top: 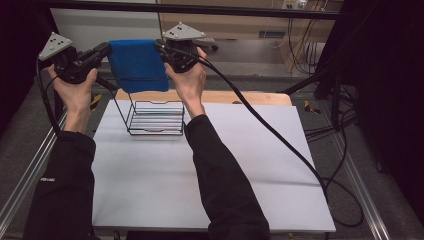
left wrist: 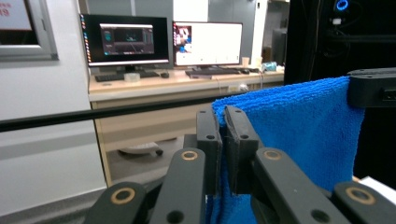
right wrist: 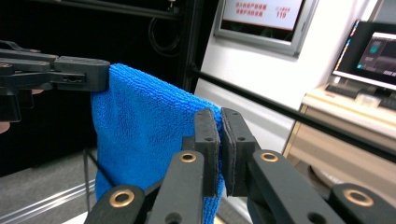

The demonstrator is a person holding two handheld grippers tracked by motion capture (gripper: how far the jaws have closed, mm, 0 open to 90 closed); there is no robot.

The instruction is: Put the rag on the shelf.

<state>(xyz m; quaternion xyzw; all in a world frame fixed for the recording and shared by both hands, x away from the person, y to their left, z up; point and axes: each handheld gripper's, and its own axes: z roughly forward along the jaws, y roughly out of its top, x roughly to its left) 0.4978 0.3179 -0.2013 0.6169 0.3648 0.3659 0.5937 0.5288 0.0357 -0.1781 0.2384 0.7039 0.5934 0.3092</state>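
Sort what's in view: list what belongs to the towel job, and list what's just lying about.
In the job:
- blue towel, held up by its top corners
- left gripper, shut on one corner
- right gripper, shut on the other
- black wire rack on the table, below the towel

Lying about:
- two monitors and keyboards on the far desk

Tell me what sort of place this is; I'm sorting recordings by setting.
Probably a lab or office workroom. Two lit monitors and a keyboard stand on a desk behind; cables trail over the floor beside the white table, which is edged by metal rails.
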